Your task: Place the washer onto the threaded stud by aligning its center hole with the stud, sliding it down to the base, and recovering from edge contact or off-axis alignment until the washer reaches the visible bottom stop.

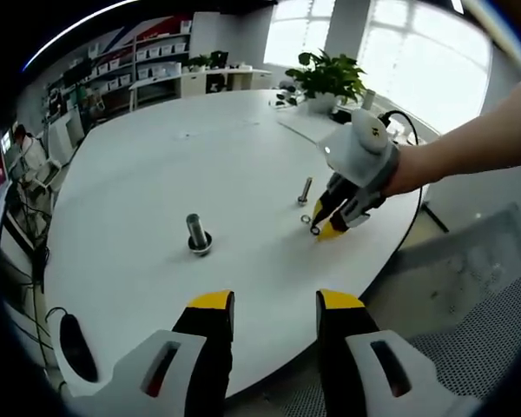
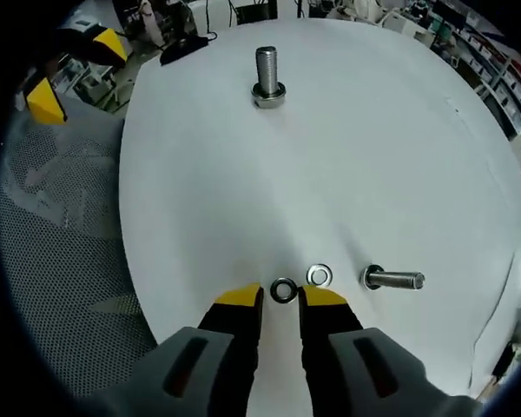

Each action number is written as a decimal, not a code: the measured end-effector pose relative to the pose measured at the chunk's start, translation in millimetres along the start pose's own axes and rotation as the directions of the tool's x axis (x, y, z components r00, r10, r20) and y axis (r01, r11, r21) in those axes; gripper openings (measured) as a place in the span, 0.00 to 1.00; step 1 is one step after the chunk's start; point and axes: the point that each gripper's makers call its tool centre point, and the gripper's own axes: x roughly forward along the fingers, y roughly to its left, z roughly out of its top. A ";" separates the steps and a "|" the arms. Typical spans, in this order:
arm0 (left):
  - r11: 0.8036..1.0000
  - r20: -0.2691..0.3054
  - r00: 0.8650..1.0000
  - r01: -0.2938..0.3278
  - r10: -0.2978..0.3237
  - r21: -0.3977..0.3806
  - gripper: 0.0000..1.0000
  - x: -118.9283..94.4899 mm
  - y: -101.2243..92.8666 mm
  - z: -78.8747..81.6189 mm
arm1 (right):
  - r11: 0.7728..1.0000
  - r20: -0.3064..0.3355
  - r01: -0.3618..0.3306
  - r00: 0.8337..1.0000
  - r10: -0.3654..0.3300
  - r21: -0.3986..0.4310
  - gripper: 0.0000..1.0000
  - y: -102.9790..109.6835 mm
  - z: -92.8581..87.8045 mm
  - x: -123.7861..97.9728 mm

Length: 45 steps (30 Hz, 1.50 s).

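The threaded stud (image 1: 197, 233) (image 2: 267, 74) stands upright on its nut base on the white round table (image 1: 156, 165) (image 2: 373, 156). A dark washer (image 2: 283, 290) lies flat on the table between the yellow tips of my right gripper (image 2: 281, 300) (image 1: 324, 228), whose jaws stand a little apart on either side of it without clamping it. A second, shiny washer (image 2: 319, 276) lies just beyond it. My left gripper (image 1: 276, 304) (image 2: 75, 69) hangs open off the table's near edge, holding nothing, with the stud ahead of it.
A spare bolt (image 2: 393, 280) (image 1: 305, 189) lies on its side next to the washers. A person's forearm (image 1: 469, 143) holds the right gripper. A potted plant (image 1: 330, 78) stands at the table's far edge. A mesh chair (image 2: 61, 243) is beside the table.
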 end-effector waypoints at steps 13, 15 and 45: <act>1.000 0.005 1.000 -0.011 0.011 -0.003 0.34 -1.4 2.5 1.4 | 0.999 -0.091 -0.014 0.996 0.011 -0.039 0.15 -3.4 -0.5 1.8; 1.000 -0.003 1.000 -0.012 0.012 0.004 0.34 -0.5 2.1 -0.2 | 0.998 -0.092 -0.010 0.996 0.004 -0.058 0.16 -2.5 -0.5 2.1; 1.000 -0.014 1.000 -0.018 0.019 0.007 0.34 0.3 4.1 -2.4 | 0.997 0.047 0.031 0.998 -0.035 0.077 0.13 -8.5 -6.6 -5.1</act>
